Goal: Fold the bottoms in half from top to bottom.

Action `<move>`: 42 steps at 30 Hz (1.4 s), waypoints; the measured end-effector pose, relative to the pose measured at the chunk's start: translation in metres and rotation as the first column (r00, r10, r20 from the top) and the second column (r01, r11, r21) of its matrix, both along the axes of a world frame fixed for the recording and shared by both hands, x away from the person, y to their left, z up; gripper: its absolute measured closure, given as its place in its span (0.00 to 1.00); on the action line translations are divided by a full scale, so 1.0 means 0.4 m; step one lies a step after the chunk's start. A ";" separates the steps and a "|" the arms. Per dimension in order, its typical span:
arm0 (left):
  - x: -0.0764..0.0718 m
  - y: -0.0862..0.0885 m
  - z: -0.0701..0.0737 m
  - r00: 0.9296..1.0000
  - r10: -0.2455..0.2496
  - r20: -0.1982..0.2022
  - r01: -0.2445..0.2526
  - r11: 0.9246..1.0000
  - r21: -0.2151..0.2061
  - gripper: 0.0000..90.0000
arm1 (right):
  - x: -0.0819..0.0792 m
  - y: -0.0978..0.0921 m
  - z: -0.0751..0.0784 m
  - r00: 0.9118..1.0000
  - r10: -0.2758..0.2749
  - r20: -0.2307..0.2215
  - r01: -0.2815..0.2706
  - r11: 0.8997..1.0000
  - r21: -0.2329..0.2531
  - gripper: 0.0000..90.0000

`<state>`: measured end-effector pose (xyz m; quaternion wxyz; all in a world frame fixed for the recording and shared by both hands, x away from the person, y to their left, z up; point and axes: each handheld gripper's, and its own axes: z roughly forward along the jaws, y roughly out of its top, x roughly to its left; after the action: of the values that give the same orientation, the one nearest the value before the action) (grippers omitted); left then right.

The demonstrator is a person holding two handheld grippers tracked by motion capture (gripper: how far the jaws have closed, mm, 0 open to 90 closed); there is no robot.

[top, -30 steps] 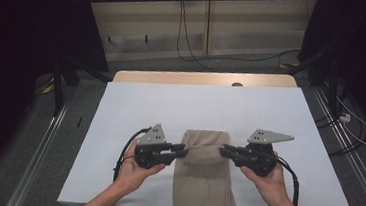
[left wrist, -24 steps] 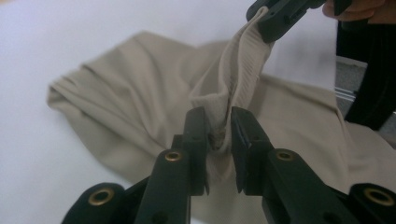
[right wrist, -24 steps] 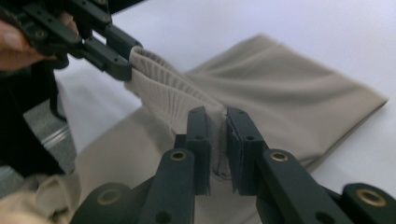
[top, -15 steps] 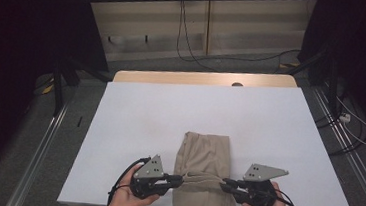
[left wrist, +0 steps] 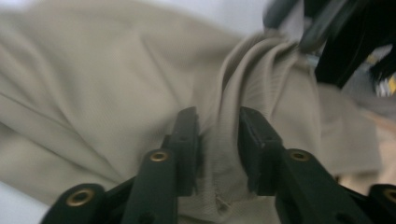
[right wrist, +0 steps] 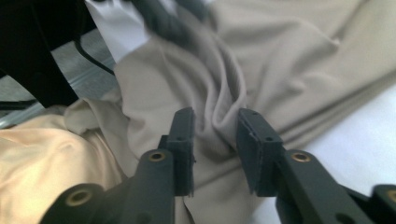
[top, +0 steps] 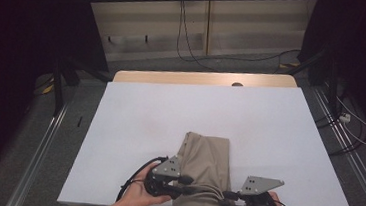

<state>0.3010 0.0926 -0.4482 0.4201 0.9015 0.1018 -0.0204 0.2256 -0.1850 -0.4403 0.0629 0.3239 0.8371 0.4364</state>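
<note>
A beige cloth [top: 206,155] lies folded lengthwise on the white table [top: 170,112], and its near end hangs over the front edge. My left gripper [top: 189,186] comes in from the left and my right gripper [top: 227,196] from the right, facing each other across the cloth near the front edge. In the left gripper view the left gripper [left wrist: 217,135] is shut on a bunched ridge of cloth [left wrist: 93,84]. In the right gripper view the right gripper [right wrist: 215,135] pinches a fold of the cloth [right wrist: 289,60]. The cloth's end below the table edge is hidden.
The white table top stretches far and wide beyond the cloth, with a wooden strip [top: 203,78] along its far edge. Metal rails [top: 41,146] run along the floor at both sides. Cables [top: 186,38] lie on the floor behind the table.
Both grippers have moved back toward the front edge, drawing the cloth with them. More of the cloth now hangs over the edge, and its far end lies nearer.
</note>
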 end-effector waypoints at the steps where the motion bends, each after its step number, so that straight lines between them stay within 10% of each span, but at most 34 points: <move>1: -0.008 0.001 -0.002 1.000 0.004 0.015 -0.004 1.000 0.010 0.81 | 0.005 0.002 0.003 1.000 -0.002 0.000 0.002 1.000 0.011 0.66; 8: -0.060 0.015 0.016 0.998 0.012 0.058 -0.015 0.999 0.036 0.94 | 0.043 0.041 -0.002 1.000 0.021 -0.001 -0.021 1.000 -0.023 0.76; 15: -0.117 0.021 0.019 0.999 -0.039 0.012 0.038 0.998 0.042 0.88 | -0.007 0.050 -0.003 0.997 0.083 0.003 -0.082 0.995 -0.055 0.89; 21: -0.112 0.026 0.032 0.999 -0.036 -0.025 0.037 0.999 0.004 0.70 | -0.020 0.042 -0.014 0.998 0.053 -0.026 -0.054 0.997 -0.047 0.66; 27: -0.064 0.045 0.063 0.997 0.082 -0.007 -0.082 0.994 -0.071 0.49 | 0.019 0.019 0.021 1.000 0.006 -0.003 -0.006 0.999 0.032 0.48; 42: 0.197 0.046 0.050 0.929 0.368 0.031 -0.364 0.928 -0.083 0.29 | 0.249 -0.012 0.041 0.986 -0.153 0.069 0.157 0.986 -0.053 0.46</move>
<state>0.3799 0.1111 -0.4284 0.4525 0.8505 0.2575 0.0752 0.3254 -0.1900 -0.4241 0.1330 0.3717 0.8192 0.4159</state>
